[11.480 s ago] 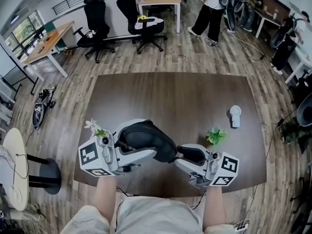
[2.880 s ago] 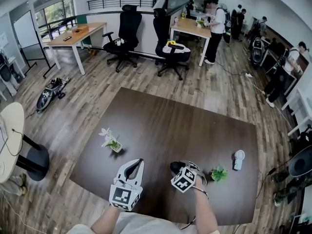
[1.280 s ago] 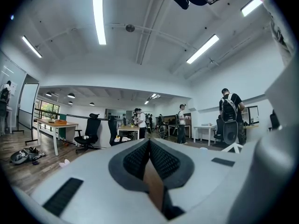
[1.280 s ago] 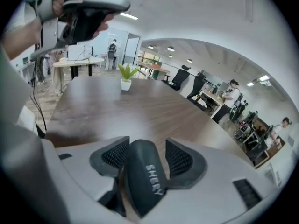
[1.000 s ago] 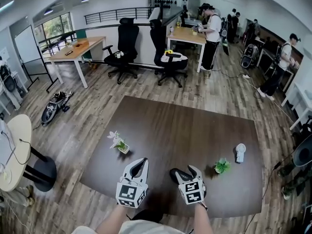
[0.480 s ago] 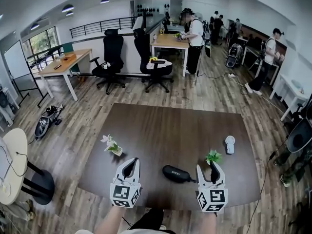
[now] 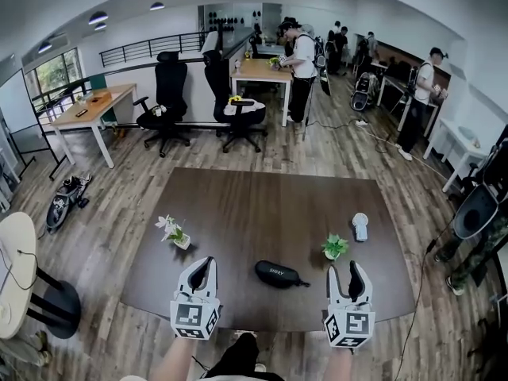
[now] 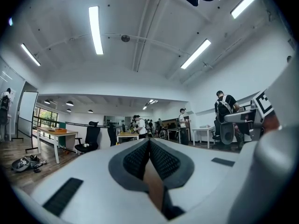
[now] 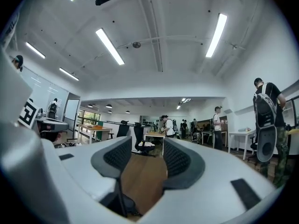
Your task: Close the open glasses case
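Note:
The black glasses case (image 7: 277, 274) lies closed on the dark brown table (image 7: 262, 205), near its front edge. My left gripper (image 7: 203, 264) hovers to the case's left, jaws shut with nothing between them; in the left gripper view (image 8: 149, 146) the pads meet. My right gripper (image 7: 346, 271) hovers to the case's right, apart from it. Its jaws are closing but still stand apart, and in the right gripper view (image 9: 147, 153) only table shows between them. Both grippers point level across the room. The case is in neither gripper view.
A small white-flowered pot (image 7: 173, 232) stands at the table's left. A small green plant (image 7: 334, 247) and a white hand fan (image 7: 360, 226) stand at its right. Office chairs (image 7: 163, 101), desks and several people are beyond the table.
My right gripper has let go of the case and swung out to the right, away from it. The case now lies alone and closed. The left gripper shifted slightly.

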